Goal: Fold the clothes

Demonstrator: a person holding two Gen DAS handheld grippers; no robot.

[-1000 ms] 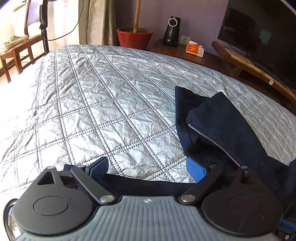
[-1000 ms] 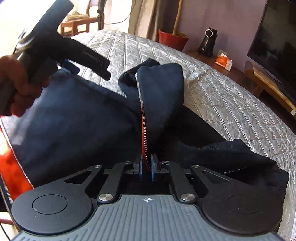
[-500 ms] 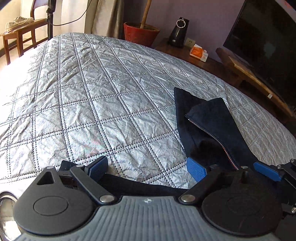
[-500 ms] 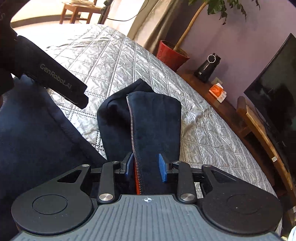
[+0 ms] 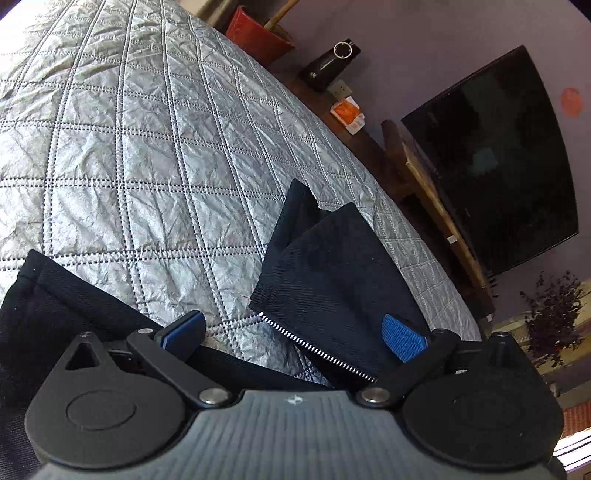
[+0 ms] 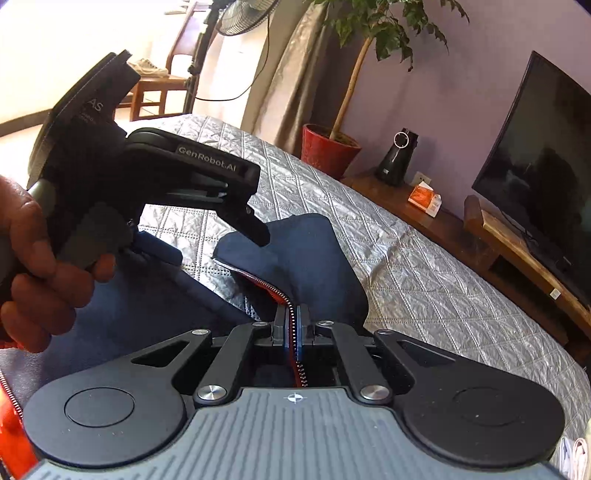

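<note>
A dark navy zip jacket (image 5: 332, 273) with an orange lining lies on the silver quilted bed (image 5: 129, 147). My left gripper (image 5: 293, 330) hovers over its near edge with its jaws still opening wide. The white zipper teeth (image 5: 317, 350) run between the blue pads (image 5: 402, 336), which press on nothing. In the right wrist view, my right gripper (image 6: 293, 317) is shut on the jacket's zipper edge (image 6: 284, 295), and the folded navy flap (image 6: 310, 254) lies just beyond. The left gripper (image 6: 212, 242), held by a hand (image 6: 37, 266), hangs above the jacket at the left.
Beyond the bed's far edge stand a red plant pot (image 6: 325, 151), a black device (image 6: 395, 158), an orange box (image 6: 424, 197) and a TV (image 6: 535, 177) on a wooden stand (image 6: 509, 236). A wooden chair (image 6: 155, 85) and a fan (image 6: 236, 14) stand at the far left. Bare quilt (image 6: 406, 258) lies right of the jacket.
My right gripper let go of the zipper edge, shifted, and shut on it again. The left gripper rolled and tilted, and its jaws spread wider over the jacket's edge.
</note>
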